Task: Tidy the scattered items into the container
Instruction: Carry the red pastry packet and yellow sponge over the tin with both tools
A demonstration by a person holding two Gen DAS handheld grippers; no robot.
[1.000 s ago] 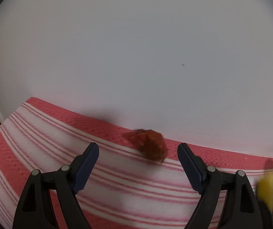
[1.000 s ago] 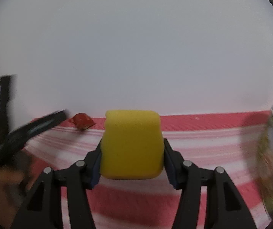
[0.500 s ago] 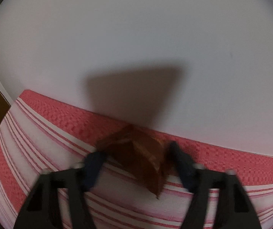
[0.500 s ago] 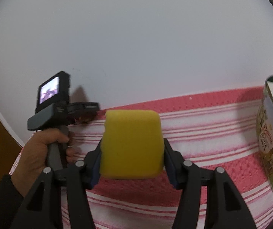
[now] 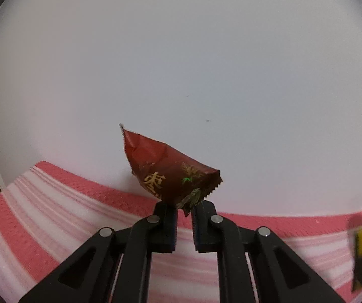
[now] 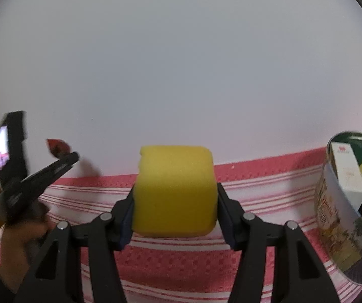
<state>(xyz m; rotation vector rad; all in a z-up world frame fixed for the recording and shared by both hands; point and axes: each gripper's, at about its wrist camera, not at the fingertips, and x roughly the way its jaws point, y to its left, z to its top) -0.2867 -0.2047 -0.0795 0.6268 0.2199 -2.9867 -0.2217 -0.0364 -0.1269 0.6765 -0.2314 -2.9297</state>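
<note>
Lifted off the red-and-white striped cloth [image 5: 54, 202], the dark red crinkly foil sweet packet [image 5: 171, 174] is now pinched by its corner in the left gripper [image 5: 184, 223], whose jaws have just been closing. From the right wrist, the yellow foam sponge block [image 6: 176, 192] is seen squeezed in the right gripper [image 6: 174, 217], and the printed round tin [image 6: 342, 222] is seen near, so both things are ready to be dropped in.

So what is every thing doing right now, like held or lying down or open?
left gripper: shut on the red candy wrapper, lifted off the cloth.
red candy wrapper: pinched by one corner, sticking up.
right gripper: shut on the yellow sponge.
yellow sponge: squeezed between both pads, in the air.
tin container: open, with a white box and other items inside.
striped cloth: spread flat.
</note>
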